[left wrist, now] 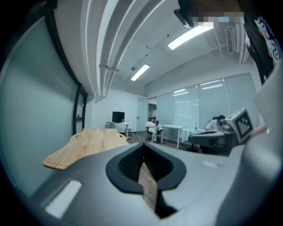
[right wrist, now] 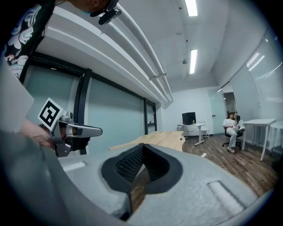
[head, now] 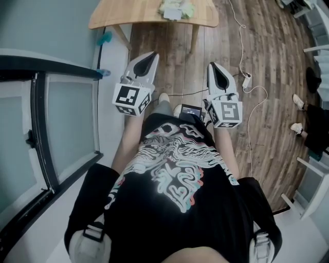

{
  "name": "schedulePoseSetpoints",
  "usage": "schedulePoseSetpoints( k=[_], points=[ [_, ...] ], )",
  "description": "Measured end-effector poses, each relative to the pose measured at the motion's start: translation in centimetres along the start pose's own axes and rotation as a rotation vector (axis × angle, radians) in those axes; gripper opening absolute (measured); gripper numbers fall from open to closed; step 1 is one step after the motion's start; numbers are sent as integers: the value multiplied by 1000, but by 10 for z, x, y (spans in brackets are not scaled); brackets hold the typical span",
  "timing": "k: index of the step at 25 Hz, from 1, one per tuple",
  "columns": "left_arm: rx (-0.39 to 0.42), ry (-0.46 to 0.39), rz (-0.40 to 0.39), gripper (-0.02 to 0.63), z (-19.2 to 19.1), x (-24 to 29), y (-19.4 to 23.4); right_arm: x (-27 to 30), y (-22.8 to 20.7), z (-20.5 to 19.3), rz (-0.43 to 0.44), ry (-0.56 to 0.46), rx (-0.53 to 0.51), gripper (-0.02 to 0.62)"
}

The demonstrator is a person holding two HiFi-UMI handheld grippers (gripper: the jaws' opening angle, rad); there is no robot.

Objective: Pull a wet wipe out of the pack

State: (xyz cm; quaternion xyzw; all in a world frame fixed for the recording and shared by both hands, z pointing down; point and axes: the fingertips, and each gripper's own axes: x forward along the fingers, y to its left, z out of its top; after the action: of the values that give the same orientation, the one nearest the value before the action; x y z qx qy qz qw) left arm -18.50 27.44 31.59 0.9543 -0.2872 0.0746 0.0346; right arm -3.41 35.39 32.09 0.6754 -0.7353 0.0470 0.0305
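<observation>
Two grippers, both held short of the bench. Your left gripper and right gripper hover over the floor on the near side of it. Each has its jaws pressed together, with nothing between them. The pack of wet wipes lies on the bench, well apart from both grippers.

Wood-plank floor; pale wooden table; glass partition; ceiling strip lights.
</observation>
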Motion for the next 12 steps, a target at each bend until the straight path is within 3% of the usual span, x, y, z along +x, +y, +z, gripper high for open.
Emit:
schedulePoseSetpoints(
  k=[12],
  points=[
    [7, -11, 19, -12, 5, 32, 21, 29, -19, 5, 8, -1, -16, -2]
  ],
)
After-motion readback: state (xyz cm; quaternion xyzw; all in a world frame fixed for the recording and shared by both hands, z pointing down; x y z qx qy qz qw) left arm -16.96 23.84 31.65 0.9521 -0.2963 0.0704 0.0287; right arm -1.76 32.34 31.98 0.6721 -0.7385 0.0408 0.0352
